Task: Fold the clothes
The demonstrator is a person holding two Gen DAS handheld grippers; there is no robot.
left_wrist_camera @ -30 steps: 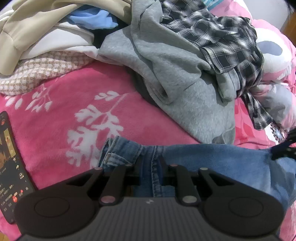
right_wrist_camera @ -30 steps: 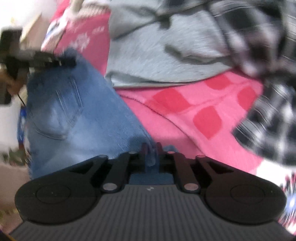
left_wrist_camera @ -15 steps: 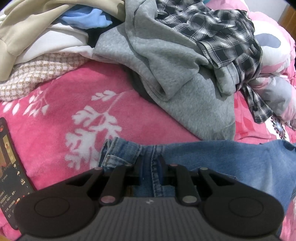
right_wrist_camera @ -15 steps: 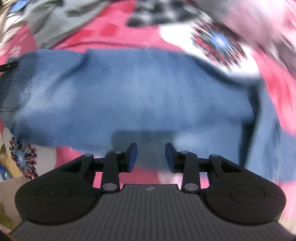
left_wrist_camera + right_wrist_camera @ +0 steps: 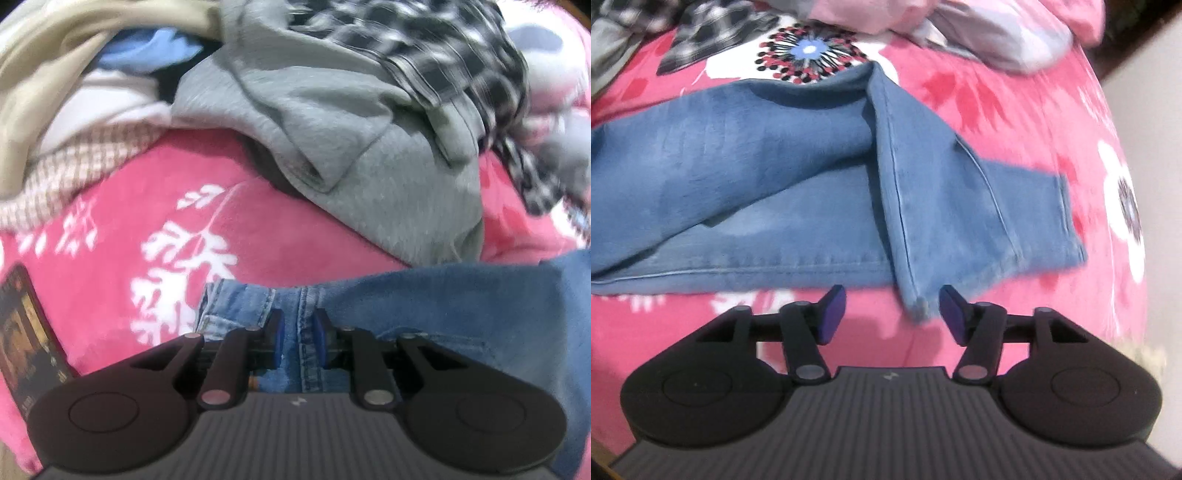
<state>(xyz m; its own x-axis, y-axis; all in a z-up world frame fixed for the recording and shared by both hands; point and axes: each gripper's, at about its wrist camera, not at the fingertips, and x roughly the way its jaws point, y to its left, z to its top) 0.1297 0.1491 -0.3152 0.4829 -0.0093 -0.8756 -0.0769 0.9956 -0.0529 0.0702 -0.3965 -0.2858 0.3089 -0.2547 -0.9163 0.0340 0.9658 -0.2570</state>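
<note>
The left gripper (image 5: 298, 338) is clamped on the waistband end of the jeans (image 5: 443, 306), its blue pads pressing a stitched seam between them, low over the pink blanket (image 5: 147, 229) near the bed's front edge. To its left a phone (image 5: 26, 332) lies on the blanket with its screen lit. The right gripper (image 5: 892, 314) hovers at the other end of the jeans (image 5: 775, 184), its jaws opening, with a corner of the leg hem lying loose between the pads (neither pad touches it). From there the denim stretches across the bed, one leg folded over at an angle. Beyond the waistband a grey sweatshirt (image 5: 369, 147) is heaped on the blanket with a black-and-white plaid shirt (image 5: 443, 55) on top, and cream, white and light blue garments (image 5: 92, 74) are piled at the far left.
</note>
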